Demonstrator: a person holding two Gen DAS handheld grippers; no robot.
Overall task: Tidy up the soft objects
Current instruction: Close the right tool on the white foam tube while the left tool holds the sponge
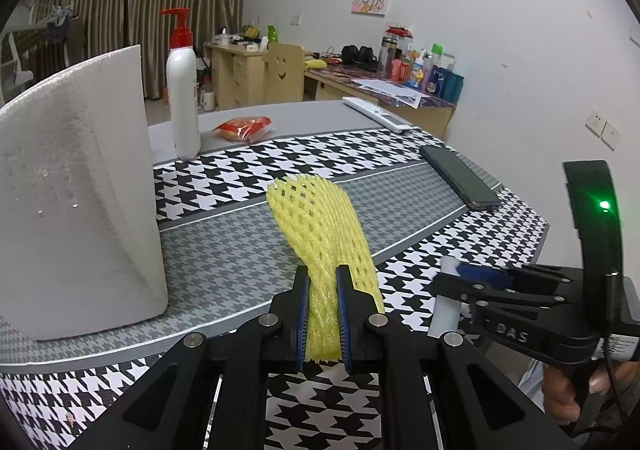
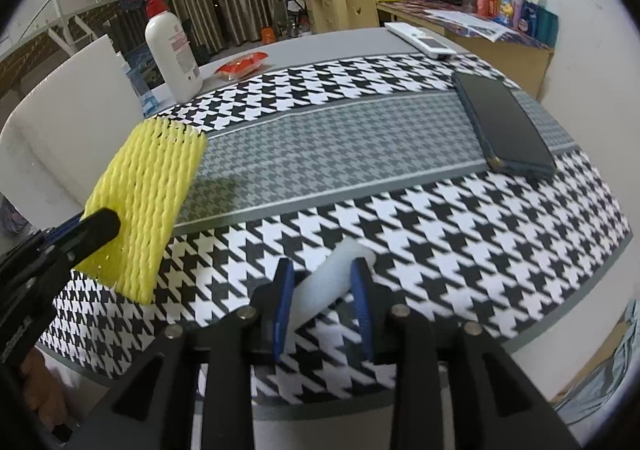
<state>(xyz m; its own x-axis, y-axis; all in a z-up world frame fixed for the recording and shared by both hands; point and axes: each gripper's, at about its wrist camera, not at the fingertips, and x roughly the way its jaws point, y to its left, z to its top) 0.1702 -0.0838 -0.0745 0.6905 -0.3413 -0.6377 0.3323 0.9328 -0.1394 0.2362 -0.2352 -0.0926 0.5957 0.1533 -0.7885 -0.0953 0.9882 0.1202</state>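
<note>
My left gripper (image 1: 322,278) is shut on a yellow foam net sleeve (image 1: 320,226) and holds it above the houndstooth table cloth (image 1: 224,250). The sleeve also shows at the left of the right wrist view (image 2: 148,194), with the left gripper's fingers (image 2: 98,224) on it. My right gripper (image 2: 323,270) is shut on a white foam roll (image 2: 330,278), which lies tilted between its blue pads. In the left wrist view the right gripper (image 1: 460,274) is at the right, holding the white roll (image 1: 446,314) near the table's front edge.
A large white foam block (image 1: 76,202) stands at the left. Behind it are a white pump bottle (image 1: 183,90) and a red snack packet (image 1: 244,127). A dark phone (image 1: 460,176) and a white remote (image 1: 376,114) lie at the right. A cluttered desk is beyond.
</note>
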